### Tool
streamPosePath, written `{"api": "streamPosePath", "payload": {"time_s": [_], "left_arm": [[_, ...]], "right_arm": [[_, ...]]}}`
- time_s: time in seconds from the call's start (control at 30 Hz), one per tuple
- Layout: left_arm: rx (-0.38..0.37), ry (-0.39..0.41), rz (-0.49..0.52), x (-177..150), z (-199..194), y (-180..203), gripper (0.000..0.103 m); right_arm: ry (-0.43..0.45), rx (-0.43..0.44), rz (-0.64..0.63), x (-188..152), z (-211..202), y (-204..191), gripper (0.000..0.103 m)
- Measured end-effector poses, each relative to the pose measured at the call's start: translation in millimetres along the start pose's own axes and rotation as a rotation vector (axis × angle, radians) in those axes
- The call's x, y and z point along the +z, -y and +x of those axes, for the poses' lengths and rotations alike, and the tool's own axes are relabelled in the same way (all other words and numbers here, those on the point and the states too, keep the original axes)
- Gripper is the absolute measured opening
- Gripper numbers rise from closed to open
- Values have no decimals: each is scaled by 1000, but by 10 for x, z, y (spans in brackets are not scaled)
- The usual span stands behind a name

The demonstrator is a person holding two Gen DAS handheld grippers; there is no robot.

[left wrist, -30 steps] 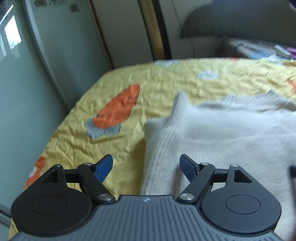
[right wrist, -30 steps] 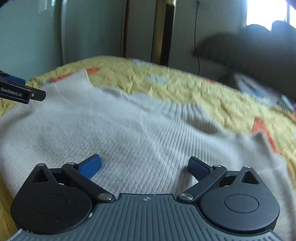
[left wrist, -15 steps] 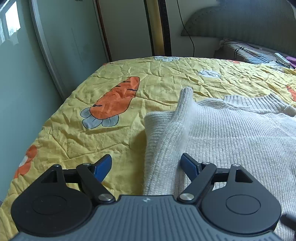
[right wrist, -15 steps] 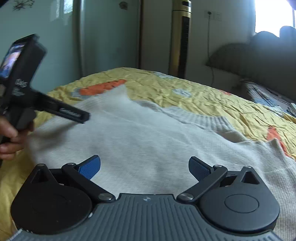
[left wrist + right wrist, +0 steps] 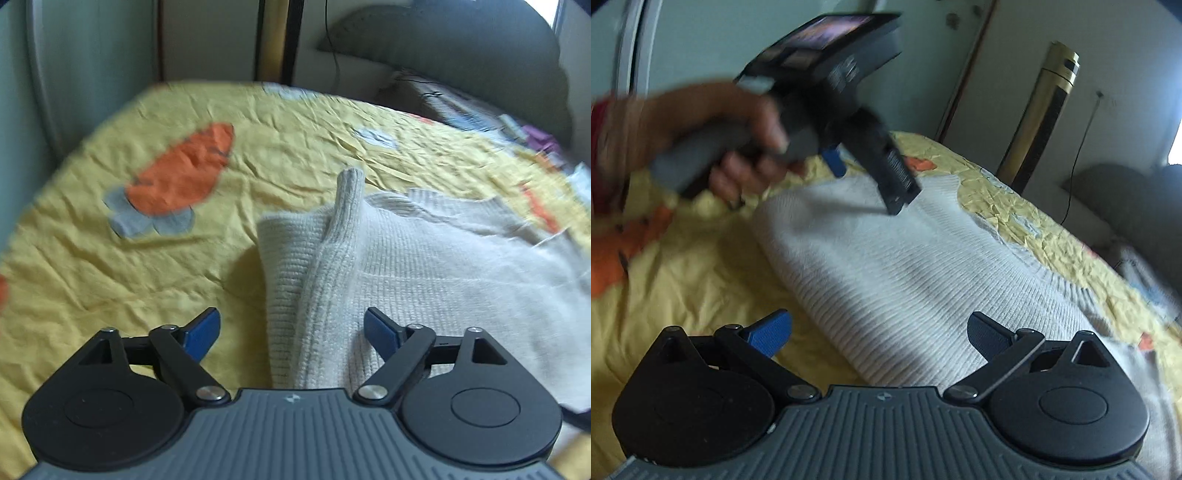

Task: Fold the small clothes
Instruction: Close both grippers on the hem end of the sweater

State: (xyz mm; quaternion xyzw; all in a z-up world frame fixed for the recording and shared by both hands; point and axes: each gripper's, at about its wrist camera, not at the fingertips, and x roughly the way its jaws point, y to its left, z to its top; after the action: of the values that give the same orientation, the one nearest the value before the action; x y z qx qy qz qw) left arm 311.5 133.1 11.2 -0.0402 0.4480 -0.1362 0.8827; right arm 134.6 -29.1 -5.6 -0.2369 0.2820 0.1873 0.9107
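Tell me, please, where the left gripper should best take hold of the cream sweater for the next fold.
Probably the sweater's folded-over left edge, approached from the yellow bedspread side. That doubled edge lies raised between the open left gripper pads.

Ribbed knit sweater [image 5: 424,280], cream and fuzzy. Crumpled yellow cotton-like bedcover [image 5: 155,280] printed with a flat orange carrot [image 5: 181,171]. Matt black plastic left gripper [image 5: 291,334] with blue rubbery-looking pads [image 5: 201,334] and shiny metal rivets. Glossy brass-coloured, possibly metal, column [image 5: 1039,122].
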Motion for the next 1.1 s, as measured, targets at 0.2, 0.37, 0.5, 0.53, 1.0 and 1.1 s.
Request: {"api": "streamPosePath", "payload": {"time_s": [0.2,0.37,0.5,0.53,1.0,1.1], "left_arm": [[-229,-74,-161,108,173,-397,87],[-349,-90,-244,262,372,-449,87],[-383,-75,-385,372,525,-550,68],[-362,-79,-404,393,557,-568,47],[-264,26,-434,563,-47,-118,23],[-258,55,-424,648,-236,117,23]], "right_arm": [[8,-175,-188,48,288,-354,102],[43,-250,-249,206,543,-495,101],[54,-254,-259,355,724,-521,91],[56,-247,-259,383,762,-526,83],[200,-106,-74,415,411,-154,23],[257,-109,-7,409,213,69,23]]}}
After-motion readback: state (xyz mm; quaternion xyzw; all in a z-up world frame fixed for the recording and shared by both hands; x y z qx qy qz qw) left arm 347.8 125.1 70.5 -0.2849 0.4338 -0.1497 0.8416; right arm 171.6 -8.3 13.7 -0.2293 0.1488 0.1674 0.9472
